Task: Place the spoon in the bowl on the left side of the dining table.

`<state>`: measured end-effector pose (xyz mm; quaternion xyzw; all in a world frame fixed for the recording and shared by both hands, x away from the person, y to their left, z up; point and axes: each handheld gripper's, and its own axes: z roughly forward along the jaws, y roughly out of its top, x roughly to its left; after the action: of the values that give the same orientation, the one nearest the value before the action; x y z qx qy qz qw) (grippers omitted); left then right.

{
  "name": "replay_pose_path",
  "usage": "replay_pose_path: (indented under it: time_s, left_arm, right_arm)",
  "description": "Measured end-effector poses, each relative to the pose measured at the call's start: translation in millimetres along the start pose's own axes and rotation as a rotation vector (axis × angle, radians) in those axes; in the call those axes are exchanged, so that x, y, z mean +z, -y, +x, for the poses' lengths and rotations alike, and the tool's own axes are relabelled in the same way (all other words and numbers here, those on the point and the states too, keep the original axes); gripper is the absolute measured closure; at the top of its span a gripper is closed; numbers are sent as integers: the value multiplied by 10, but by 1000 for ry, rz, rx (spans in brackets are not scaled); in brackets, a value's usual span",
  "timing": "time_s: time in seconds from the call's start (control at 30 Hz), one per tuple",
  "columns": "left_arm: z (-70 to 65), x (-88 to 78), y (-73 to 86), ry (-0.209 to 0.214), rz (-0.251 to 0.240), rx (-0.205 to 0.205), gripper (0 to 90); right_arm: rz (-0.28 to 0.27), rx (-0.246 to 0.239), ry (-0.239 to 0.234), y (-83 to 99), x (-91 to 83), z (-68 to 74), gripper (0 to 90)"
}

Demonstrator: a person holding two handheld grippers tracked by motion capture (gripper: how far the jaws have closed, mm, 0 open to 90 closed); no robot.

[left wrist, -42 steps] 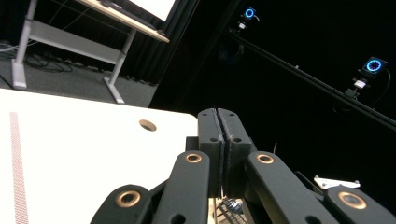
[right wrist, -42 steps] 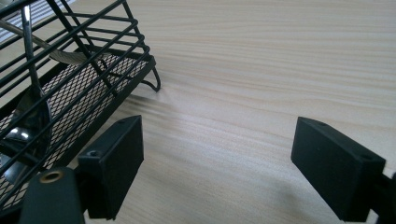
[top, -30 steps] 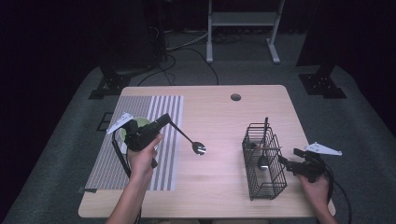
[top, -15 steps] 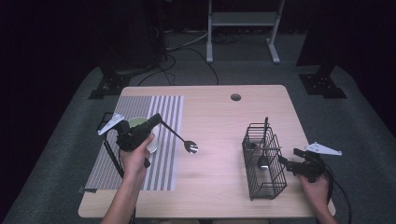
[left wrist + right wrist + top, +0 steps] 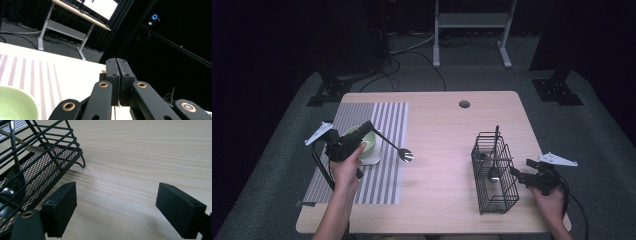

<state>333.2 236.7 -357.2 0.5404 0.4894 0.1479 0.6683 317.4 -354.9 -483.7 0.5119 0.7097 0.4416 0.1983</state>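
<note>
- Your left tongs (image 5: 374, 133) were pinched tight on the handle of a spork (image 5: 404, 154), its head hanging just past the green bowl (image 5: 368, 145) on the striped mat (image 5: 387, 115), over the bare surface (image 5: 442, 150).
- Right tongs (image 5: 518, 174) sat spread wide and empty right by the wire caddy (image 5: 494, 172), probably parked there to steady it for the drop-in.

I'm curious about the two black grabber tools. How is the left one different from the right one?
The left gripper is shut on a spoon near the green bowl; the right gripper is open and holds nothing. The left one is lifted above the striped mat, while the right one sits low beside the wire basket. Both are black with two jaws.
</note>
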Motion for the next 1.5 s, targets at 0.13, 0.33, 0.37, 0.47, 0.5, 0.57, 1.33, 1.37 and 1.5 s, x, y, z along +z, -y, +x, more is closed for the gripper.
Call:
replay_pose_path:
  time_s: [0.13, 0.33, 0.37, 0.47, 0.5, 0.57, 1.33, 1.37, 1.5]
  left_arm:
    - [57, -39, -15, -17, -5, -4, 894]
    - [127, -93, -51, -40, -15, -5, 893]
    - [138, -100, -53, -44, -19, -6, 894]
    - [164, -126, -58, -59, -18, 0, 893]
    - [171, -133, -60, -61, -18, 2, 893]
    - [186, -144, -67, -67, -22, 2, 893]
    - [418, -317, -213, -141, -52, -3, 894]
    - [432, -323, -222, -143, -56, -7, 894]
    - [469, -343, -266, -154, -67, -12, 894]
  right_arm:
    - [0, 0, 1, 0, 0, 0, 160]
    - [1, 0, 1, 0, 1, 1, 160]
    - [1, -1, 2, -1, 1, 0, 160]
    - [3, -1, 4, -1, 3, 3, 160]
    - [3, -2, 4, -1, 3, 4, 161]
    - [3, -2, 4, -1, 3, 4, 160]
    - [11, -8, 13, -4, 12, 11, 160]
    - [11, -8, 13, -4, 12, 10, 160]
    - [13, -8, 14, -5, 13, 12, 160]
